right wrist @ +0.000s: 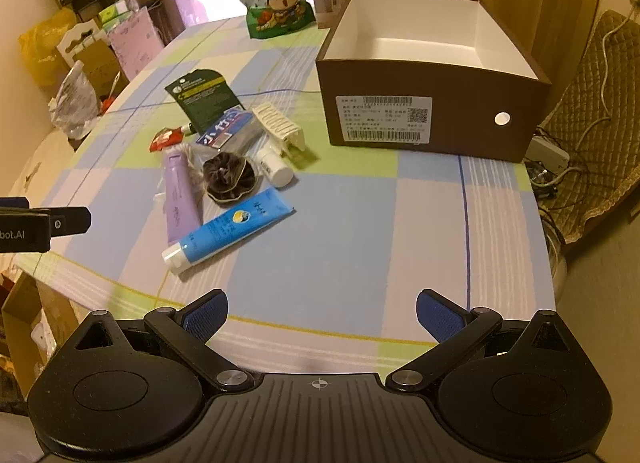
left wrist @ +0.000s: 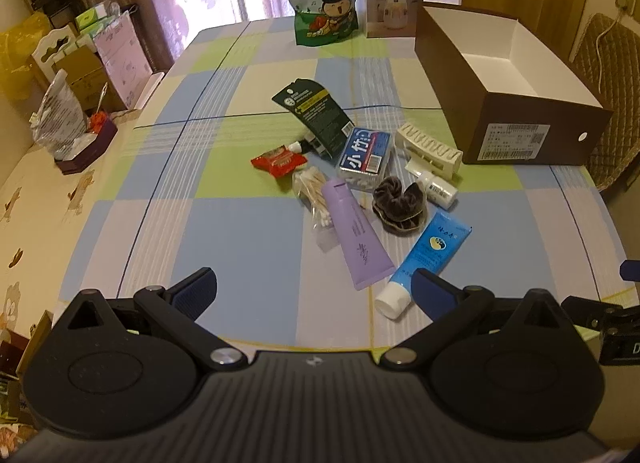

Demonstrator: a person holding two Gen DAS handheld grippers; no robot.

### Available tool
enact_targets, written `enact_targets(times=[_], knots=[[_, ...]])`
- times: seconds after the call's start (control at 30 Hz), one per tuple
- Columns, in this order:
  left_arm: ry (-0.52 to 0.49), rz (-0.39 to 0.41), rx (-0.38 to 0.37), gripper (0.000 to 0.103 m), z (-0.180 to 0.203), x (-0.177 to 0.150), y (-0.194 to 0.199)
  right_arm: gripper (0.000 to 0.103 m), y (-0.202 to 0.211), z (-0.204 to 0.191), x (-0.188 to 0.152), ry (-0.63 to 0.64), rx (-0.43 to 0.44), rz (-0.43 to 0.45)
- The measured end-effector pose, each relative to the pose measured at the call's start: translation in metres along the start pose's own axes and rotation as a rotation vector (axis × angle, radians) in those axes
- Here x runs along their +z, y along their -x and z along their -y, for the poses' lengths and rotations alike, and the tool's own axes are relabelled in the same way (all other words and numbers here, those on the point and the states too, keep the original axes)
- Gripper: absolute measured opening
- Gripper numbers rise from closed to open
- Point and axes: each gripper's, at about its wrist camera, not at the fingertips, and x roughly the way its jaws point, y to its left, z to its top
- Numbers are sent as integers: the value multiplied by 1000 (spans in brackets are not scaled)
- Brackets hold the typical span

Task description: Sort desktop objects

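On the checked tablecloth (left wrist: 240,231), left view: toiletries lay heaped, blue tube (left wrist: 426,263) nearest, purple tube (left wrist: 360,235) beside it; left gripper (left wrist: 314,289) hung over the near edge, jaws apart, holding nothing. Right view: right gripper (right wrist: 320,313) likewise spread and empty; only here the brown box (right wrist: 432,111) showed a bare white interior, likely the sorting bin.

Glossy plastic tube (left wrist: 425,261); matt cardboard box (right wrist: 436,111); cloth tablecloth (left wrist: 240,231)

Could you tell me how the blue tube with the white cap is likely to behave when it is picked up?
The blue tube lies flat and looks like soft plastic, so it would probably dent under a squeeze. Its glossy surface may be slippery. The round white cap is likely its stiffest part, and the flat crimped end should stop it rolling.
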Motion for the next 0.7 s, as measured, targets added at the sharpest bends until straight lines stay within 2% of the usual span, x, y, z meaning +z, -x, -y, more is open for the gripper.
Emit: enact_targets(times=[0.23, 0.3, 0.7], knots=[[38, 26, -6, 102, -3, -8, 9, 103, 0, 1, -4, 16, -5, 2], [34, -2, 6, 102, 1, -4, 9, 103, 0, 2, -1, 19, -5, -16], [26, -14, 0, 102, 5, -6, 7, 103, 2, 7, 2, 18, -40, -18]])
